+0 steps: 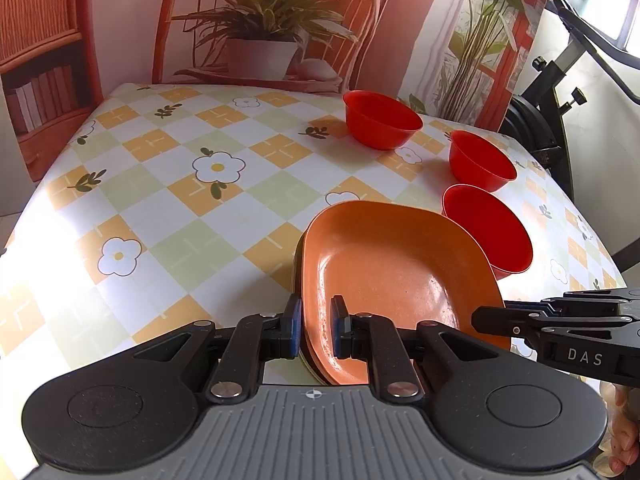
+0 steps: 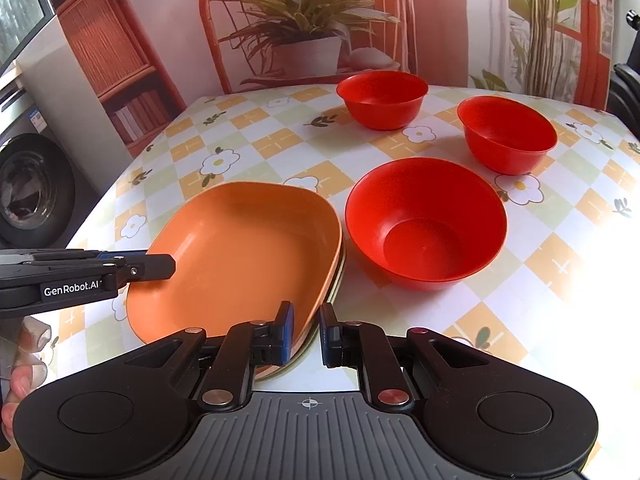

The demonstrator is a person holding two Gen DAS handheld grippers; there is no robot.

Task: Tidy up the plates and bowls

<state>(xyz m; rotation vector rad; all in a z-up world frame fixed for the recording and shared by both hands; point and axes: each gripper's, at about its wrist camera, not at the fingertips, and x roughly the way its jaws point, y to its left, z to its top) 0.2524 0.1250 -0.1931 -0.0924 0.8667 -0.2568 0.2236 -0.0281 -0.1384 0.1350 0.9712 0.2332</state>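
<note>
- Three red bowls sit upright on the flower-patterned tablecloth [image 2: 256,148]: the nearest bowl [image 2: 426,222] just right of the plate stack, the right-hand bowl [image 2: 507,133] behind it, and the far bowl [image 2: 382,98] near the table's back edge. All three stand apart from one another.
- An orange plate [image 2: 240,252] with rounded corners lies on top of a low stack; at least one more orange rim and a pale greenish rim [image 2: 338,280] show underneath it along the right edge.
- In the left wrist view the left gripper [image 1: 316,326] straddles the near-left rim of the stack, one blue-padded finger outside the edge and the other inside over the top plate's well. The gap is narrow; I cannot tell whether the pads are actually pressing on the rim.
- In the right wrist view the right gripper [image 2: 306,328] straddles the near-right rim the same way, its left finger over the orange surface, its right finger outside. A sliver of space shows beside the outer pad, so a firm clamp cannot be confirmed.
- Each gripper's dark body shows at the edge of the other's view, with part of a hand [image 2: 22,364] beneath.
- A printed backdrop [image 2: 304,20] of a potted plant and chair stands behind the table.
</note>
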